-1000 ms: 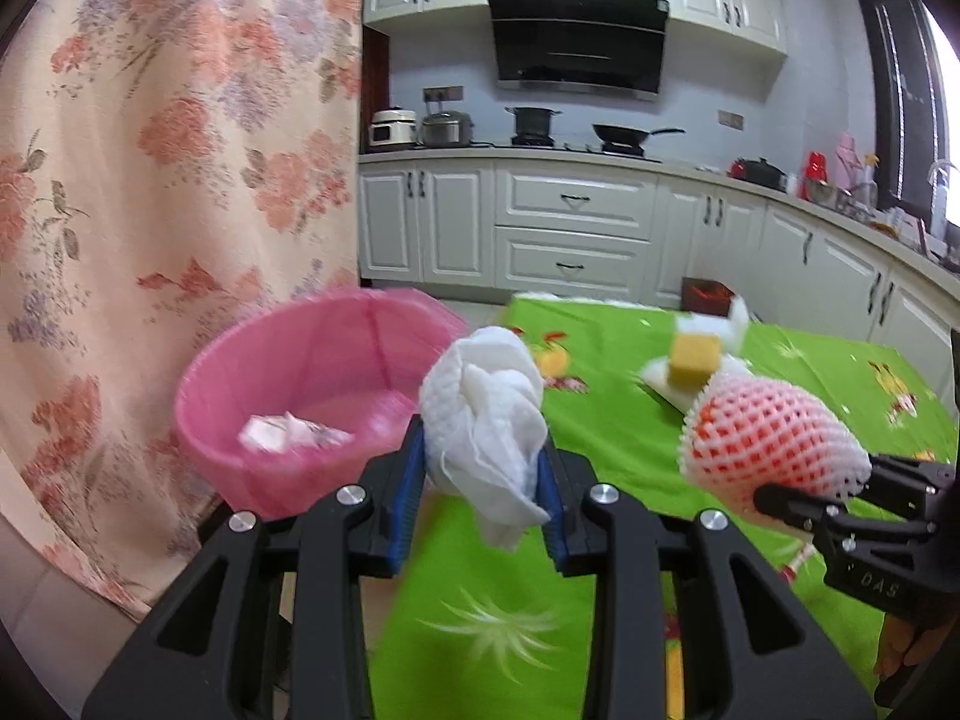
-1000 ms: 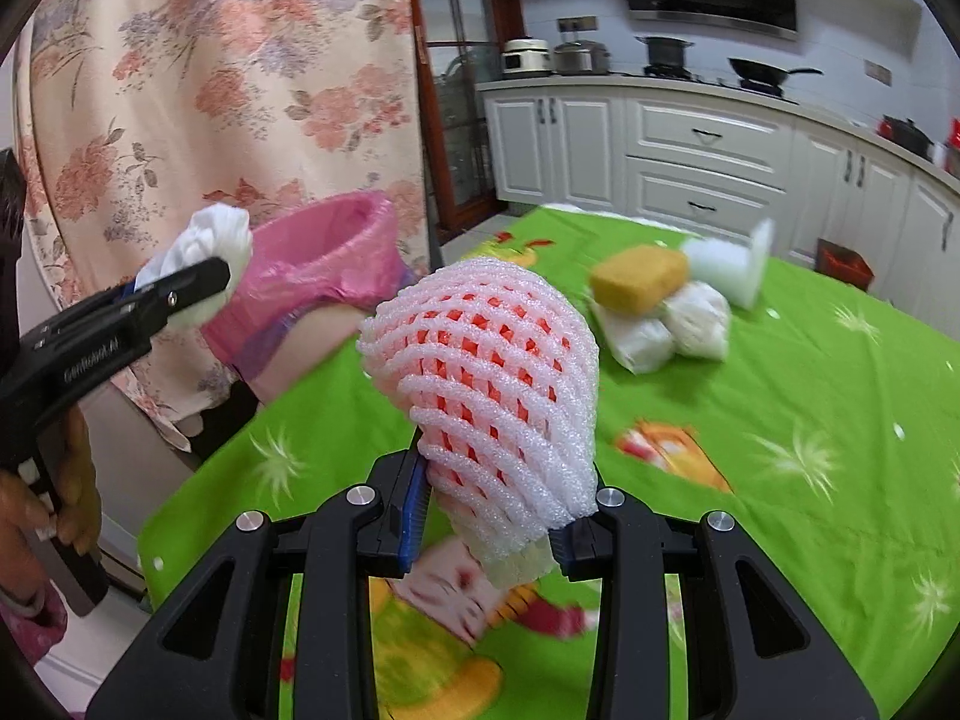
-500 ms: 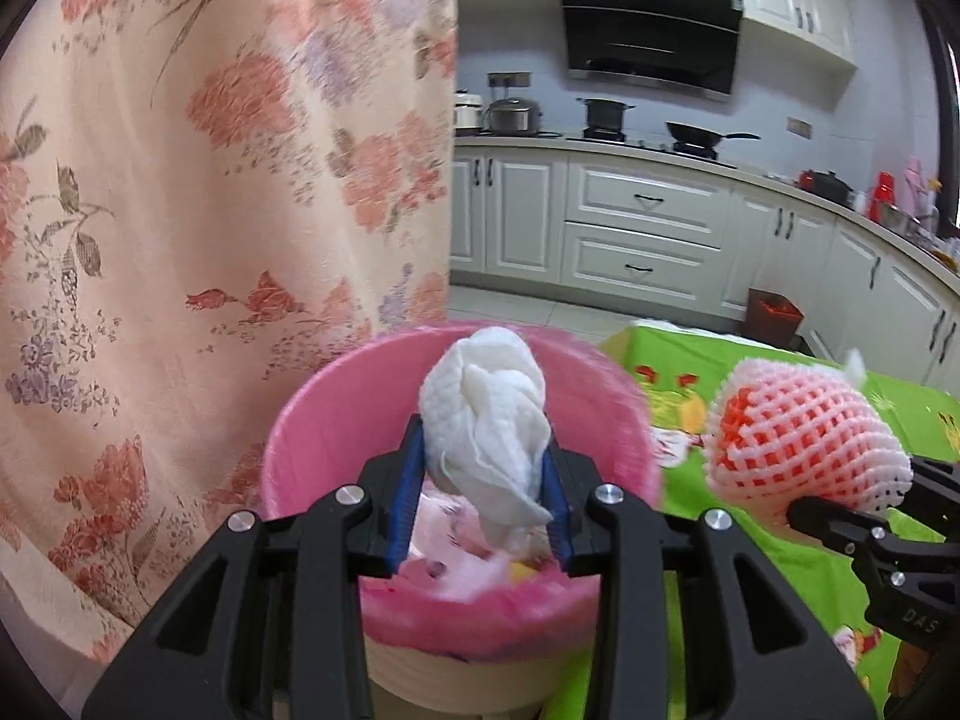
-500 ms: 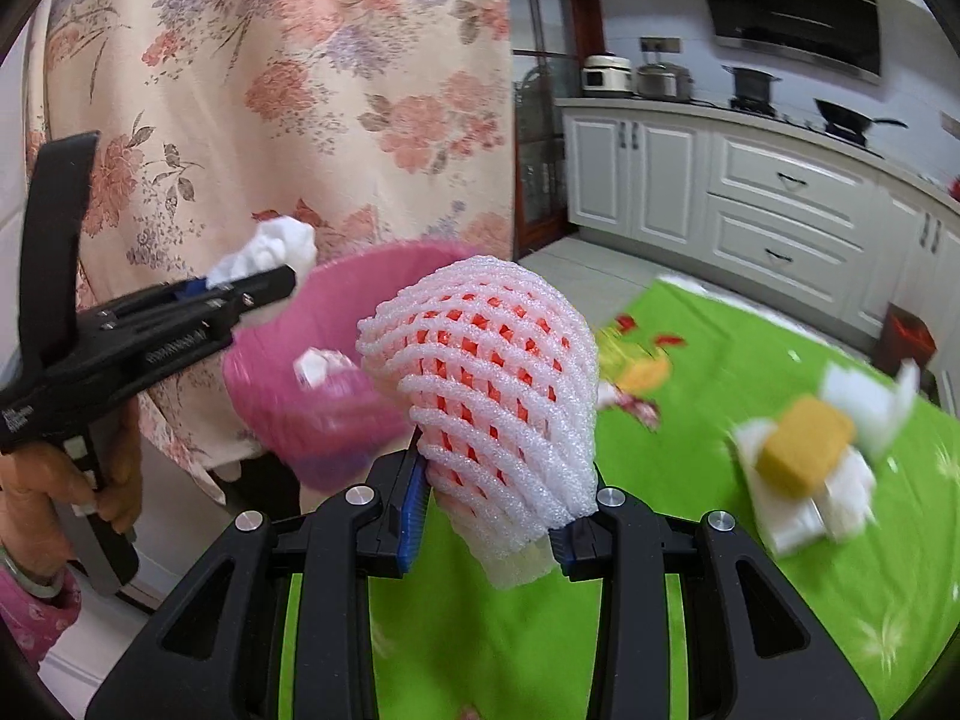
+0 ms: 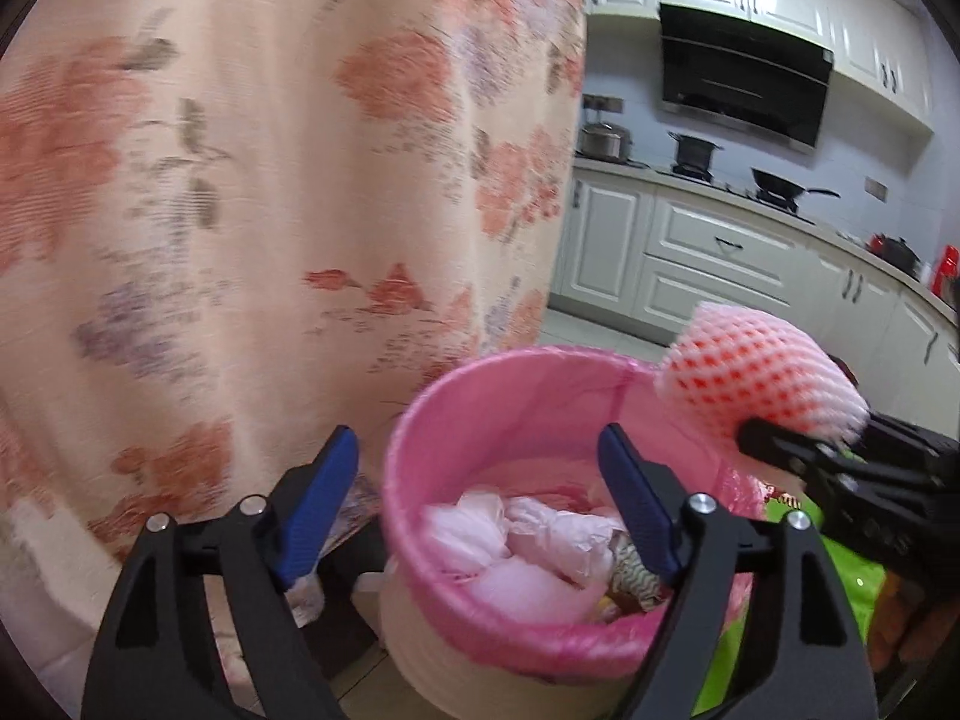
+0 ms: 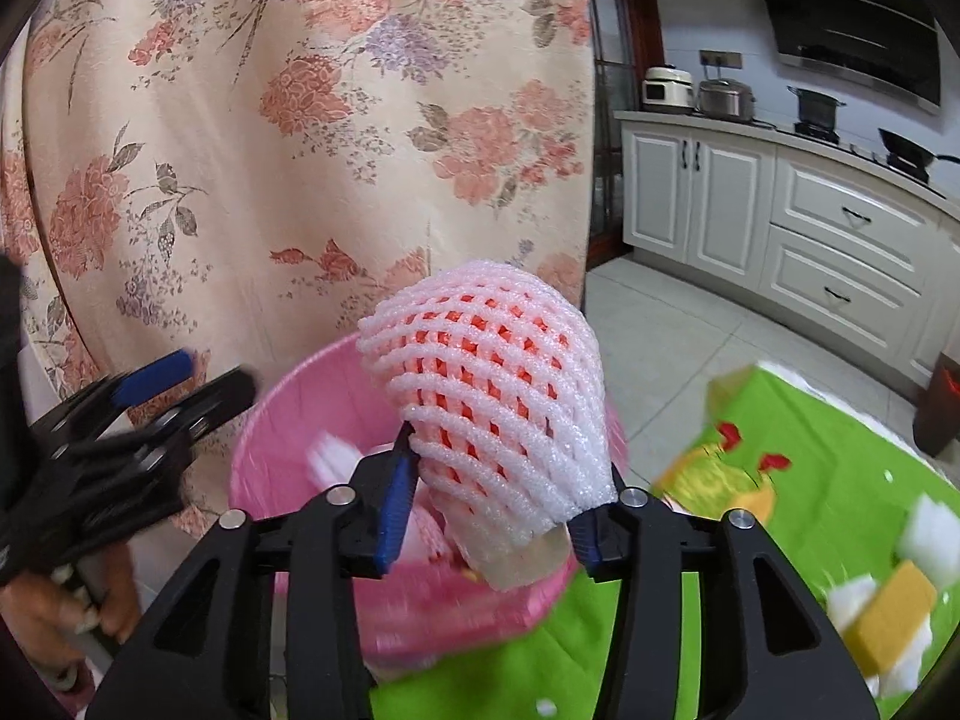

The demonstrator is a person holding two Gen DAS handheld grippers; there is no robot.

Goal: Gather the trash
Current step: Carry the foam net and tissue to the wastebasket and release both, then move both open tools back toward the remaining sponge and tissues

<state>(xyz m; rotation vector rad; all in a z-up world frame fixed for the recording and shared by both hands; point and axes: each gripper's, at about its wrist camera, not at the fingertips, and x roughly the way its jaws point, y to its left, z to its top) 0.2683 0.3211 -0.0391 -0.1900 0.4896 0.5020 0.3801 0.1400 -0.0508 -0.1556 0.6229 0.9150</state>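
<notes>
A bin lined with a pink bag (image 5: 480,408) stands by the table's left end, with crumpled white paper (image 5: 528,540) inside. My left gripper (image 5: 480,510) is open and empty just above its rim. My right gripper (image 6: 492,498) is shut on a pink foam fruit net (image 6: 492,384) and holds it over the bin's (image 6: 288,420) right side. The net also shows in the left wrist view (image 5: 756,378). The left gripper shows at the left of the right wrist view (image 6: 180,384).
A floral curtain (image 5: 270,180) hangs right behind the bin. The green tablecloth (image 6: 810,480) carries a yellow sponge (image 6: 894,612) and white scraps (image 6: 930,534). White kitchen cabinets (image 6: 810,222) line the far wall.
My left gripper opened and the white paper wad dropped into the bin. Both grippers swung left from the table to above the bin. The right one still holds the foam net.
</notes>
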